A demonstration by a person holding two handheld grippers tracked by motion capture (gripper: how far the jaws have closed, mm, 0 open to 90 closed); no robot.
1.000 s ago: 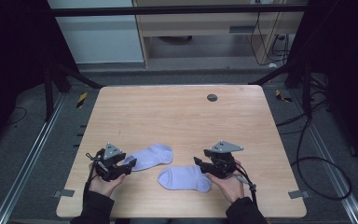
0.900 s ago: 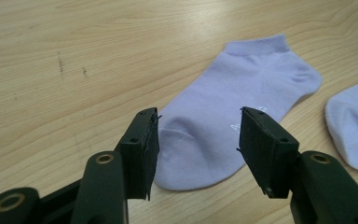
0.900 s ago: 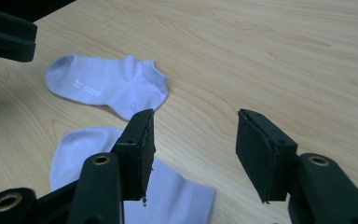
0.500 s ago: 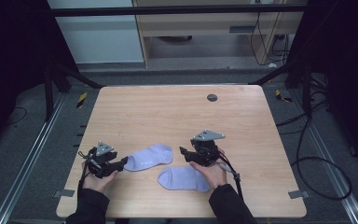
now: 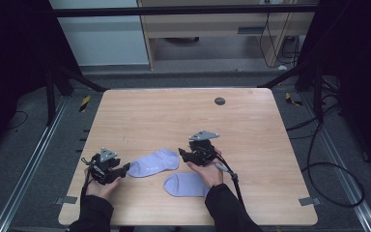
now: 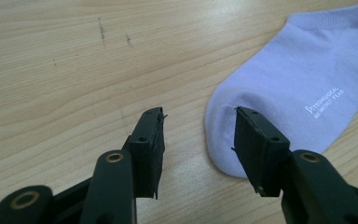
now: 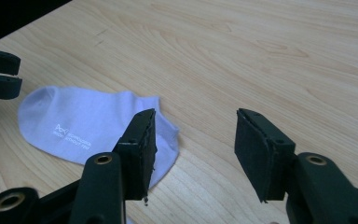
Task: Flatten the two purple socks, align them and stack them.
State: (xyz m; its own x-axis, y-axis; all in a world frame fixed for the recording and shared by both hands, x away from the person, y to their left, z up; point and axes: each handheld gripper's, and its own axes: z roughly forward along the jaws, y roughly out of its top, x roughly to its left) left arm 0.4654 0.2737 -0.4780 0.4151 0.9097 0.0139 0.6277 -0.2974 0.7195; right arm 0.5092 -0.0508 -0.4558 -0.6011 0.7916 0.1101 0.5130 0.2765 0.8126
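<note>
Socks on the desk (image 5: 251, 125): upper lilac sock (image 5: 153, 163) between both tongs; second sock (image 5: 186, 184) near the front edge. Left tongs (image 5: 125, 167), just closing, straddle its toe unpinched; right tongs (image 5: 181, 153), also narrowing, gape at its cuff.

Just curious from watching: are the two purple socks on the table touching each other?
Apart. The high view shows a strip of bare table between the farther sock and the nearer sock.
</note>
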